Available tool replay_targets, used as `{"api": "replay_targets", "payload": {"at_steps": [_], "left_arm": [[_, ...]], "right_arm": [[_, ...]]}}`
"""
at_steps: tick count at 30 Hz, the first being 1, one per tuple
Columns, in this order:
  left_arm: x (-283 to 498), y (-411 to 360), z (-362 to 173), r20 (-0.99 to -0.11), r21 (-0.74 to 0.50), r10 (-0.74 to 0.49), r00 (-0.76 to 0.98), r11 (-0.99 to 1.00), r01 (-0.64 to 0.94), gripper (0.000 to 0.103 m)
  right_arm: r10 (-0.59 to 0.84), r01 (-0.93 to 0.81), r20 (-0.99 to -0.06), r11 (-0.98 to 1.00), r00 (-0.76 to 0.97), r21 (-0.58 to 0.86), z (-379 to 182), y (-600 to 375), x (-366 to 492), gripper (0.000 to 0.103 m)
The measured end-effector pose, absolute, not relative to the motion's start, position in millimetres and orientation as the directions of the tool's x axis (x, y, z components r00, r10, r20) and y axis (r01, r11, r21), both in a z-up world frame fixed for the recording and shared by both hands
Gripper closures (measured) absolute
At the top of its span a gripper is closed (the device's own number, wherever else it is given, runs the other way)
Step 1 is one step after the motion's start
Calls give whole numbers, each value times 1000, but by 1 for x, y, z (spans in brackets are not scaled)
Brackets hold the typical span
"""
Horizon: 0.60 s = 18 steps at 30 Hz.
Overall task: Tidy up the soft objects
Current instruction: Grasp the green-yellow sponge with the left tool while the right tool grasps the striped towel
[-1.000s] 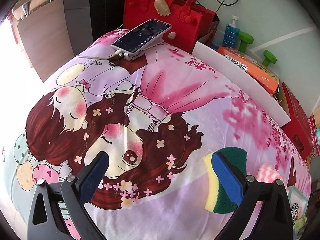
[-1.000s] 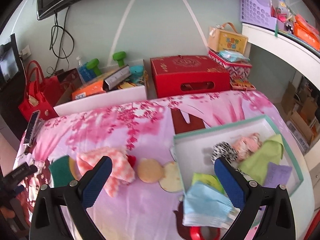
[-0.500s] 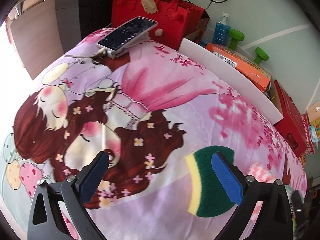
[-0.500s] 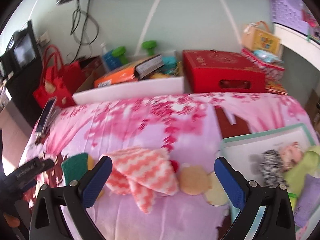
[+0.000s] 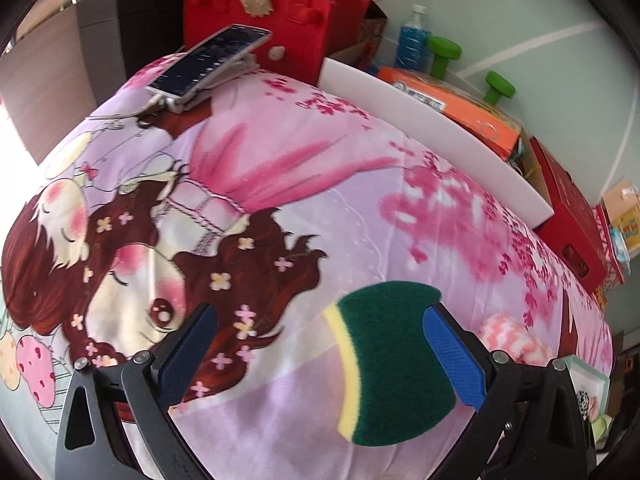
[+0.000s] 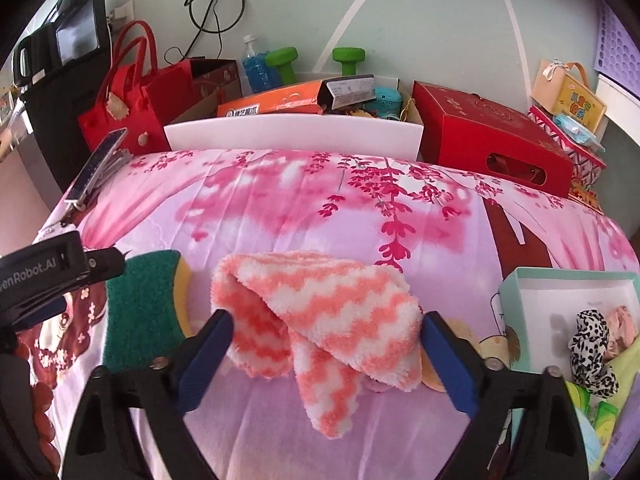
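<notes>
A green and yellow scouring sponge (image 5: 394, 364) lies flat on the pink printed bedspread (image 5: 304, 184). My left gripper (image 5: 320, 354) is open, and the sponge lies between its fingers, close to the right one. A fluffy pink and white zigzag cloth (image 6: 320, 320) lies crumpled on the bedspread (image 6: 320, 200). My right gripper (image 6: 326, 354) is open with its fingers on either side of the cloth. The sponge also shows in the right wrist view (image 6: 142, 308), with the left gripper (image 6: 48, 276) beside it. A white box (image 6: 568, 300) at the right holds several soft items.
A phone on a stand (image 5: 208, 60) sits at the bed's far corner. A red felt bag (image 6: 128, 112), a white board (image 6: 292, 136), an orange box (image 6: 272, 104), a red carton (image 6: 492, 140), green dumbbells (image 6: 282, 60) and a bottle (image 6: 256, 64) line the far side.
My left gripper has moved right, so the sponge now lies between its fingers. My right gripper has swung left from the white box and closed in on the pink cloth.
</notes>
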State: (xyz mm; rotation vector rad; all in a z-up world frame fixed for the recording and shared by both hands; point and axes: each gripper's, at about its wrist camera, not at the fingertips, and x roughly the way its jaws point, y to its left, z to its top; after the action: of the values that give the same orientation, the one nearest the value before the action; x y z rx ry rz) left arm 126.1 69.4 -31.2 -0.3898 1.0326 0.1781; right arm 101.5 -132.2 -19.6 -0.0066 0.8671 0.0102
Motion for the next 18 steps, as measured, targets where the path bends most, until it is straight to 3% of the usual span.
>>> {"api": "replay_targets", "payload": {"at_steps": [3, 14, 18], "left_arm": [[129, 63, -34, -867, -229, -49, 496, 924, -307, 1], [132, 45, -38, -874, -243, -99, 476, 937, -252, 1], [133, 40, -39, -877, -239, -103, 470, 941, -238, 1]], "right_arm": [[3, -14, -762, 1000, 648, -7, -20, -135, 101, 14], [-16, -1, -757, 1000, 653, -22, -19, -136, 100, 62], [-3, 4, -759, 1000, 651, -1, -19, -138, 99, 70]]}}
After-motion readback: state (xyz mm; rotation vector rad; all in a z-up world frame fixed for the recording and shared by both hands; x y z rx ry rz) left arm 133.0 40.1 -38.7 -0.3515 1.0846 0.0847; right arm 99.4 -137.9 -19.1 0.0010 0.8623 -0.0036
